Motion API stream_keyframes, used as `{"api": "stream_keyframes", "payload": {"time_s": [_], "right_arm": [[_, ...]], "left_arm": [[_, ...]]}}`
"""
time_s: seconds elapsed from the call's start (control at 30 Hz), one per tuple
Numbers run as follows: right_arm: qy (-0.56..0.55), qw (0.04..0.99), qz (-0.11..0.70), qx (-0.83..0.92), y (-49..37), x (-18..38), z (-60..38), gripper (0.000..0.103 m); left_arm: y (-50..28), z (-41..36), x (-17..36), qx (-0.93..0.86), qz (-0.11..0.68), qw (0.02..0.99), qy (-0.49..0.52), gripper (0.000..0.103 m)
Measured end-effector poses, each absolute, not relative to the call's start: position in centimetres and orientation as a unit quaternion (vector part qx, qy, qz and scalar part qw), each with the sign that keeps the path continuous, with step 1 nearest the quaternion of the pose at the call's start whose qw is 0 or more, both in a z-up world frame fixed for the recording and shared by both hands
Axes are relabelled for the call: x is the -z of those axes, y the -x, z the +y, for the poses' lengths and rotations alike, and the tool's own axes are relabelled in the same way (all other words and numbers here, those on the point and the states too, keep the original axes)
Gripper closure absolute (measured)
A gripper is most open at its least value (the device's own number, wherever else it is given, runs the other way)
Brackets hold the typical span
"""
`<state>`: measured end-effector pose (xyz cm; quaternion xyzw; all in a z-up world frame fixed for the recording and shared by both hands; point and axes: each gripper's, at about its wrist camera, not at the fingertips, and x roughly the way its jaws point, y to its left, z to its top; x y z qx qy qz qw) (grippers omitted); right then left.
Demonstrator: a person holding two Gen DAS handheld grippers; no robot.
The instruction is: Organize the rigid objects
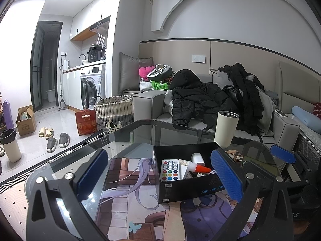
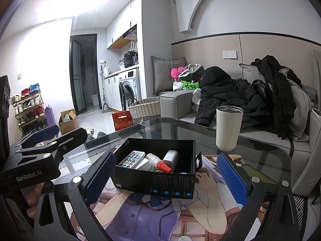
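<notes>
the open black cardboard box (image 2: pixel 154 180) sits on the printed desk mat (image 2: pixel 152 217), and in it lie one white remote with coloured buttons (image 2: pixel 131 158), one glue bottle with an orange nozzle (image 2: pixel 159 162) and one small white container (image 2: pixel 170 158); other bits are hidden. the left gripper (image 1: pixel 158 172) and right gripper (image 2: pixel 164 179) hang spread wide and empty near the box. one cream tumbler (image 2: pixel 228 128) stands behind the box; a careless reach could tip it on the glass

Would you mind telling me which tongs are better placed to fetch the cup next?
Probably the right tongs: open and empty, nearer the cup. The left tongs face the box.
</notes>
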<state>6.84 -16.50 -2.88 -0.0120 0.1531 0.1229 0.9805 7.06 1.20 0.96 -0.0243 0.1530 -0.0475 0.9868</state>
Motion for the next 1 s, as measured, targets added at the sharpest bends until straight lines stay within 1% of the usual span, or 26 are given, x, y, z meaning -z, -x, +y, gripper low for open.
{"api": "stream_keyframes", "payload": {"time_s": [1.0], "right_arm": [[0.011, 0.98, 0.154, -0.123, -6.78, 2.87, -16.47, 0.001]], "left_arm": [[-6.99, 1.06, -0.84, 0.05, 0.152, 0.987, 0.024, 0.0]]}}
